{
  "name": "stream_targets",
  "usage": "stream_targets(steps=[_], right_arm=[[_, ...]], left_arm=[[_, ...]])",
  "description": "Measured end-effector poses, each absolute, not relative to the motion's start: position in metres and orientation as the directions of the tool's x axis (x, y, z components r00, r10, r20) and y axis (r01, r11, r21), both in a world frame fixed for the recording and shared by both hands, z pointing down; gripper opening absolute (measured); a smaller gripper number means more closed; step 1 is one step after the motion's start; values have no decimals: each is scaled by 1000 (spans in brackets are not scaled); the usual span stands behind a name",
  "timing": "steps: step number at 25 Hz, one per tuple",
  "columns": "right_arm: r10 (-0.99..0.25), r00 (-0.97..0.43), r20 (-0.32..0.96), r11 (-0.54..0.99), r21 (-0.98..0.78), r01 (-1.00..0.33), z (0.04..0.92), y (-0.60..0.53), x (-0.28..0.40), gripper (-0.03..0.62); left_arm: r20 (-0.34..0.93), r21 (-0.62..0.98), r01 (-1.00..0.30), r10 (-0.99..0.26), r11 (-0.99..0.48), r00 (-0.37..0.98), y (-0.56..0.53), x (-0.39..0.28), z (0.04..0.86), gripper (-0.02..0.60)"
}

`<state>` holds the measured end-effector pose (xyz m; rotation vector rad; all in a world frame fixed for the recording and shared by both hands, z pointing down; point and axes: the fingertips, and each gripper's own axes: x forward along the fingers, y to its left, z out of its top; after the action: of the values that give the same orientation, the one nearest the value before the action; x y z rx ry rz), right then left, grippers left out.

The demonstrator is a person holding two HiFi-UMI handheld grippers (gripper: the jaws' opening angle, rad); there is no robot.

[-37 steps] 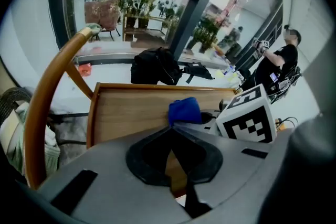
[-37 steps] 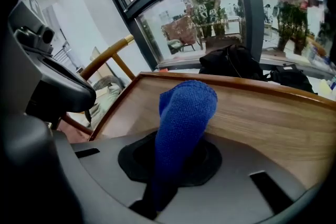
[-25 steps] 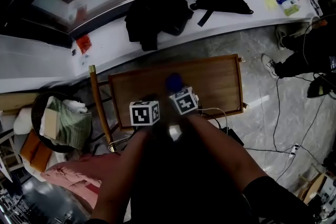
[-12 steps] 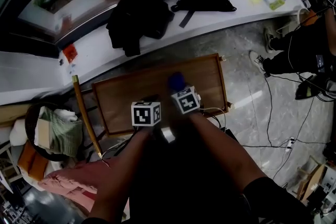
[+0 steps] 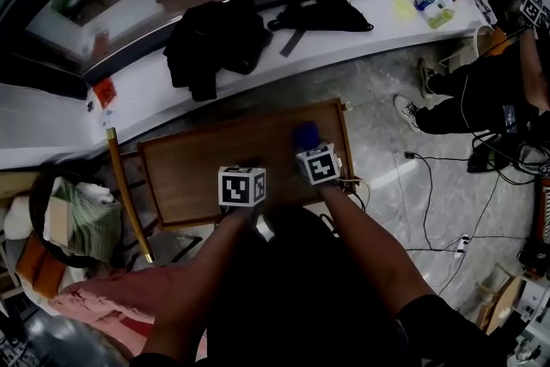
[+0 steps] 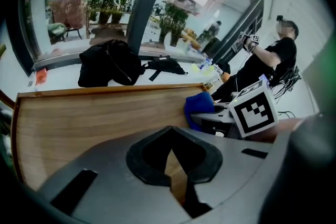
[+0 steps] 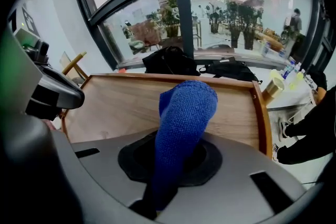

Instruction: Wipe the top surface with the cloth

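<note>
Over the wooden bench (image 5: 198, 168) at frame centre, the right tongs (image 7: 169, 173), clamped on the blue cloth (image 7: 185, 113), should press it flat in overlapping strokes, with the closed, empty left tongs (image 6: 176, 168) held clear.

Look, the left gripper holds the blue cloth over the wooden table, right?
No, the right gripper holds the blue cloth over the wooden table. The right gripper view shows the cloth pinched in its jaws; the left gripper holds nothing.

The cloth (image 7: 184, 113) is blue, the top surface (image 7: 121, 107) brown wood-grain, the marker cubes (image 5: 241, 186) black-and-white squares
</note>
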<state>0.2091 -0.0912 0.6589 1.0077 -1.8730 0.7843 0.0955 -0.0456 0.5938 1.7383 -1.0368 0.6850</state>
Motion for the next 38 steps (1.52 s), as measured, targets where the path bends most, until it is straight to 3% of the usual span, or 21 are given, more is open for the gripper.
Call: stream_targets(steps=[16,25,31,38], right_arm=[[-365,-68,929,385,84,-919,647,-107,308,48],[-377,11,926,329,145,-933,639,-105,306,48],[-405,-197,893,393,-24,-919,622,-88,196,48],[-280,-402,872,535,-207,-819,631,-29,6,48]], left_arm=[[770,502,-850,-365,-159,523,-42,122,591,9],[773,487,-865,-401,-122,492,-31,71,584,9],[792,462,-885,-421,-62,443,-14,-2,577,9],[823,393,-919,-437,-22,363,20,-108,560,9]])
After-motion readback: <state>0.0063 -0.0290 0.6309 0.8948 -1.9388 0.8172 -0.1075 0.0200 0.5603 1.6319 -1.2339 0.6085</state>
